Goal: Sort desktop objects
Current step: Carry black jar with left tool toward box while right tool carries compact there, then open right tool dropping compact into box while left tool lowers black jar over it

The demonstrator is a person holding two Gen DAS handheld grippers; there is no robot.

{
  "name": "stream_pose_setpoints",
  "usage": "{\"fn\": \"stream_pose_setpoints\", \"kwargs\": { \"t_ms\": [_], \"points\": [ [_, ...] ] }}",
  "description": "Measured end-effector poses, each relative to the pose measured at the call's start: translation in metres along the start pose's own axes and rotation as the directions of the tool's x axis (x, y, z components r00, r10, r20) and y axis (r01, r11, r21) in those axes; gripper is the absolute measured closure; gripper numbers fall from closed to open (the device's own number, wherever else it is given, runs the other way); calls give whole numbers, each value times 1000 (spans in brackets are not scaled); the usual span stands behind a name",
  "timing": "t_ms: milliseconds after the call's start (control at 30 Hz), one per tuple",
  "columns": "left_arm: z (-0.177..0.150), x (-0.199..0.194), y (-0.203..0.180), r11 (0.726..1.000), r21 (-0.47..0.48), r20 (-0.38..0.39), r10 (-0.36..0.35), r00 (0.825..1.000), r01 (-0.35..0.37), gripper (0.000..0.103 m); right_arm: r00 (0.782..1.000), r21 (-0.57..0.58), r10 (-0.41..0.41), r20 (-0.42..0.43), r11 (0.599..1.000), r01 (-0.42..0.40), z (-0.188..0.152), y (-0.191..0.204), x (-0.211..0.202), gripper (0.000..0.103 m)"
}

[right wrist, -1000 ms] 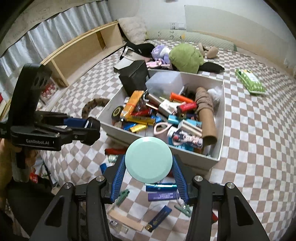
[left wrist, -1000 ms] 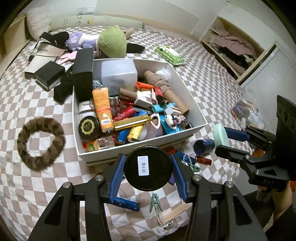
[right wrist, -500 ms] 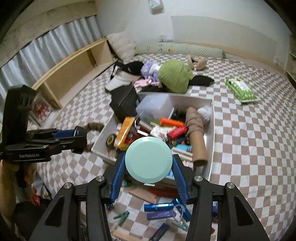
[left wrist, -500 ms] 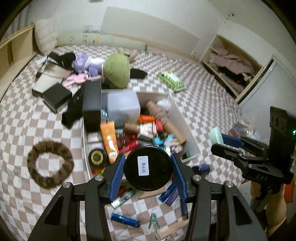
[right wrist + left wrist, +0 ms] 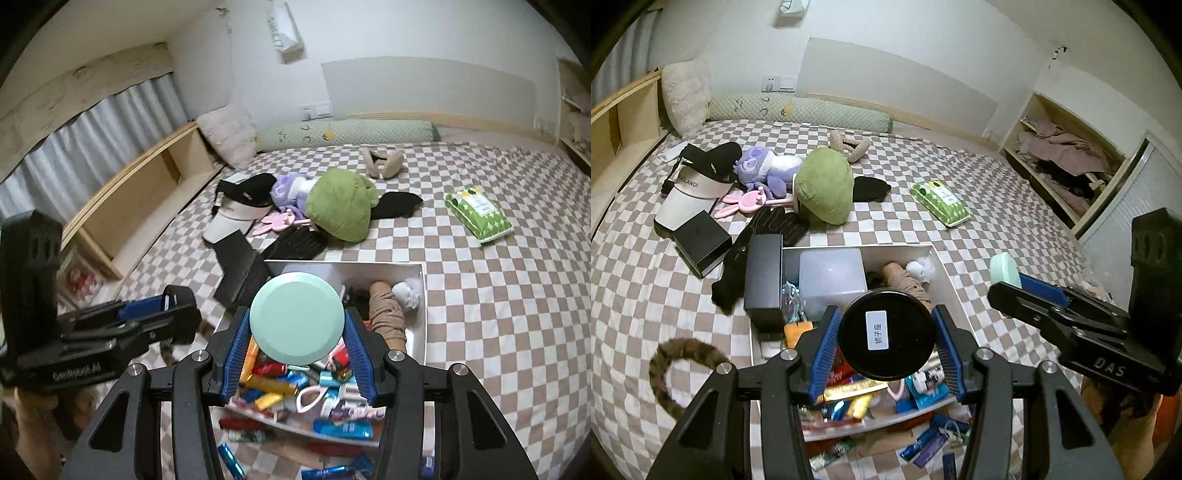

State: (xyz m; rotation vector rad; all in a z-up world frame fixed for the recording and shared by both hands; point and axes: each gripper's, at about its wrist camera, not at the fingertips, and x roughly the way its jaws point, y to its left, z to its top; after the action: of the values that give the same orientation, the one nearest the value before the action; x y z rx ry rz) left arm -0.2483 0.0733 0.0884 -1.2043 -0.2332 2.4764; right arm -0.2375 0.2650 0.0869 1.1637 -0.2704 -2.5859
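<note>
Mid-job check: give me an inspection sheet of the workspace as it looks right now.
Surface: checkered bedspread, mostly covered.
Job's things: white box crammed with small items; black round jar and mint round lid held above it.
Clutter: green plush, purple plush, visor cap, wipes pack, fur ring, loose tubes in front of the box.
Grippers: left gripper shut on the jar; right gripper shut on the lid.
Cables: nothing seen.
Surroundings: bolster, wooden shelf, open closet.

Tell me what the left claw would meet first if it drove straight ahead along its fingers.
Probably the clutter in the white box: the left claw, shut on a black round tin, points over it, toward the translucent container. Depth is unclear.
</note>
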Motion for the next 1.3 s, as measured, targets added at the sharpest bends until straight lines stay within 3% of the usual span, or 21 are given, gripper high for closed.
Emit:
{"fn": "stream_pose_setpoints", "kwargs": {
  "t_ms": [267,867,967,1300],
  "points": [
    [5,50,17,999,-48,-58,-5,998,2,53,994,104,-38,-98,993,48,10,-47,76,52],
    [11,110,31,999,-51,-150,-9,989,1,53,958,152,41,-282,988,3,9,-71,192,52],
    [13,116,28,999,-52,-156,-15,988,7,53,954,204,73,-291,979,-13,7,-81,199,52],
    [15,124,22,998,-65,-162,-27,986,17,53,946,119,-4,-324,992,45,0,-76,207,52]
  ]
}}
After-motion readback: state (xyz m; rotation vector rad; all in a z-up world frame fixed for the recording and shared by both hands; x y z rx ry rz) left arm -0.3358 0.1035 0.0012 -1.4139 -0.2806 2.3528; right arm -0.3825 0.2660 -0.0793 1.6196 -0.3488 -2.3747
